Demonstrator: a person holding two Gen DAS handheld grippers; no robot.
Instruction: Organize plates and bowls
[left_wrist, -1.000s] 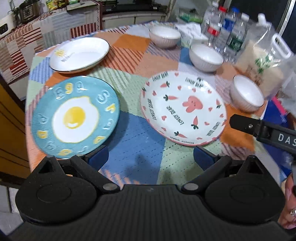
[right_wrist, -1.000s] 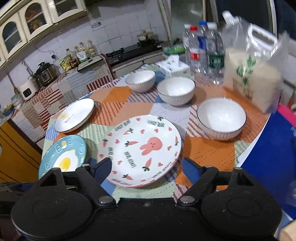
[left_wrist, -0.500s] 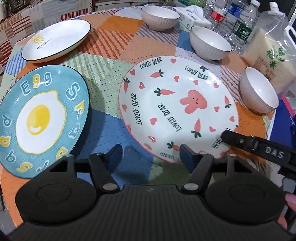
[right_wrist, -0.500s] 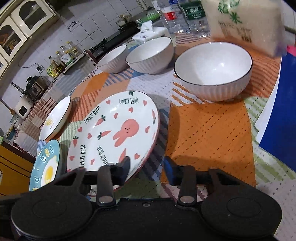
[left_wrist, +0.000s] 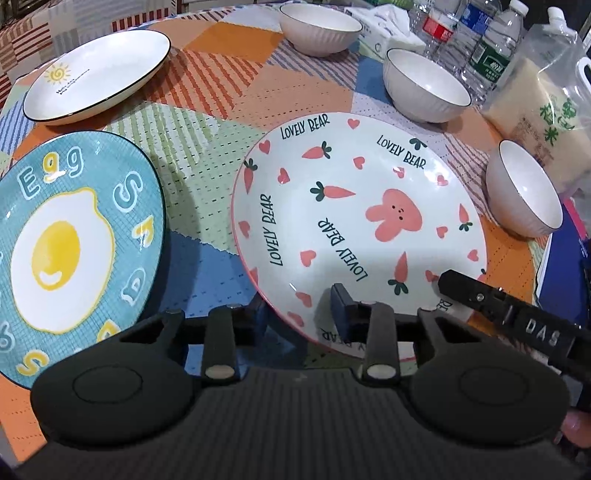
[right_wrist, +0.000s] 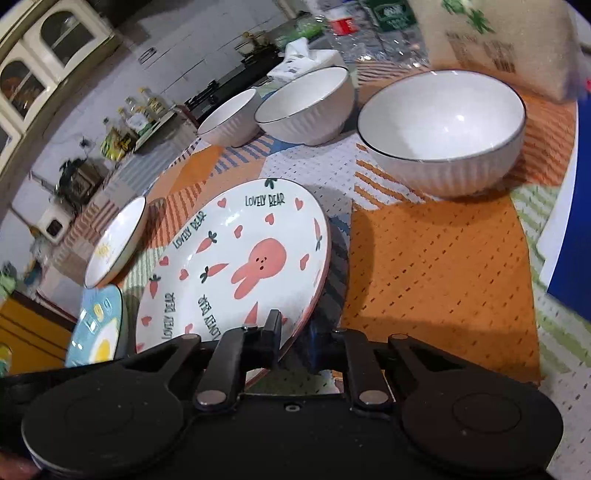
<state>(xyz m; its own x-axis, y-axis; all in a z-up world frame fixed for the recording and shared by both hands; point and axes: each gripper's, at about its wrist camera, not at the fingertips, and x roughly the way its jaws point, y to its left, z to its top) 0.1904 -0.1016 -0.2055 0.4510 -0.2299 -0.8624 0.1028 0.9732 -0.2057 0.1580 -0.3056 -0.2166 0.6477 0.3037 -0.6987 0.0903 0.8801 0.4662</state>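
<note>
The rabbit plate (left_wrist: 362, 206), white with pink carrots and hearts, lies in the middle of the patchwork tablecloth (left_wrist: 207, 147). My left gripper (left_wrist: 299, 306) straddles its near rim, one finger outside and one over the inside; its jaws are closing and a gap still shows. My right gripper (right_wrist: 295, 328) is shut on the rabbit plate (right_wrist: 240, 266) at its near right rim, and its finger (left_wrist: 454, 284) shows in the left wrist view. A blue egg plate (left_wrist: 74, 240) and a white sun plate (left_wrist: 96, 74) lie to the left. Three white bowls (left_wrist: 319, 27) (left_wrist: 426, 85) (left_wrist: 524, 195) stand behind.
Water bottles (left_wrist: 480, 40), a tissue pack (left_wrist: 384, 29) and a clear bag of rice (left_wrist: 546, 110) crowd the far right of the table. A blue book (left_wrist: 565, 277) lies at the right edge. A kitchen counter with bottles (right_wrist: 129, 125) stands beyond the table.
Both grippers came down onto the rabbit plate's near rim. The right jaws went from wide open to clamped on the rim. The left jaws narrowed around the rim.
</note>
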